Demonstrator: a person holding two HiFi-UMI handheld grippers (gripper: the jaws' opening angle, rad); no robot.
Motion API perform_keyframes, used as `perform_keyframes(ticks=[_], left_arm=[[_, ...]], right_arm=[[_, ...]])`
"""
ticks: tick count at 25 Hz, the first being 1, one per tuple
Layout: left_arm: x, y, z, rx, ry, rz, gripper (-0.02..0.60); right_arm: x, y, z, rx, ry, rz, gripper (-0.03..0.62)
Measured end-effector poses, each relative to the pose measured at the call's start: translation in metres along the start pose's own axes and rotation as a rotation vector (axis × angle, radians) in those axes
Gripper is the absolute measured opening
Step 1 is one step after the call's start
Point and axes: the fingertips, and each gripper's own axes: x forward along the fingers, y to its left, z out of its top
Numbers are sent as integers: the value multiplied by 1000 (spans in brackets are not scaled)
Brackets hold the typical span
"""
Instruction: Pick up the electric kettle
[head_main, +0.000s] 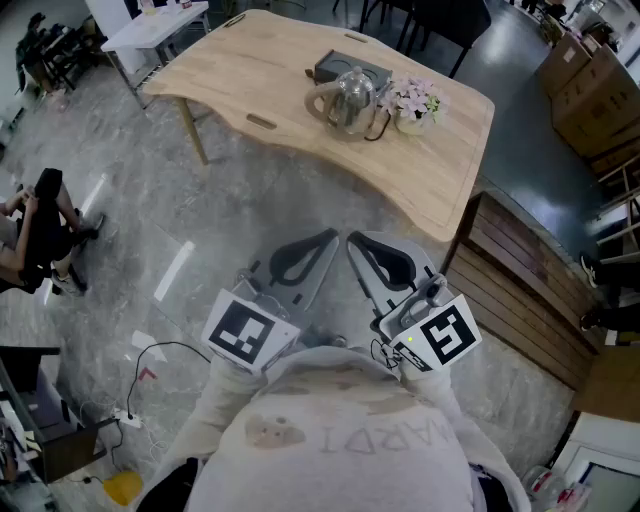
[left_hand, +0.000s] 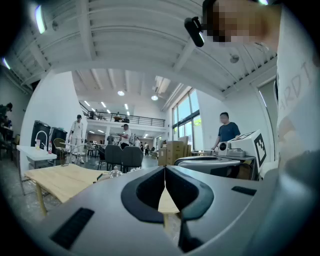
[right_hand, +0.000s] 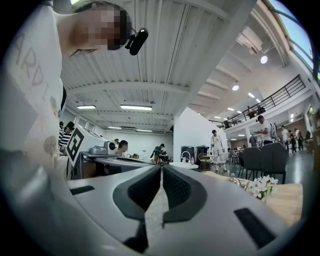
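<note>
The glass electric kettle (head_main: 346, 99) stands on a dark base (head_main: 352, 70) at the far side of the light wooden table (head_main: 250, 70). A pot of pale flowers (head_main: 415, 103) sits just to its right. I hold both grippers close to my chest over the floor, well short of the table. The left gripper (head_main: 334, 236) and the right gripper (head_main: 351, 239) point side by side toward the table, tips nearly touching. Both are shut with nothing in them, as the left gripper view (left_hand: 164, 168) and the right gripper view (right_hand: 161, 168) show. Only the kettle's lid (left_hand: 115, 173) peeks over the left jaw.
A slatted wooden bench (head_main: 520, 290) lies right of the table. Cardboard boxes (head_main: 595, 95) stand at the far right and a white table (head_main: 150, 25) at the far left. A seated person (head_main: 35, 235) is at the left, with cables (head_main: 150, 385) on the floor. People and chairs (left_hand: 122, 156) fill the hall behind.
</note>
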Motion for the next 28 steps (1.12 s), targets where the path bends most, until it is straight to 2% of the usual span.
perform_keyframes(ticks=[13,17,21,28], left_arm=[[7,30,-5,-5,-3,-6,14],[11,42,-10,-28,19,-19,14],[18,58,-12,-11,-20,-56,15],[31,94,-28,27,27,-82,18]], right_arm=[[27,-11,-6,3,4,-6,28],[35,-19,-2,38,-36,-15,28],[44,-27,-1,43,-49,-24,28],[69,-37,2,41,-78,-42,28]])
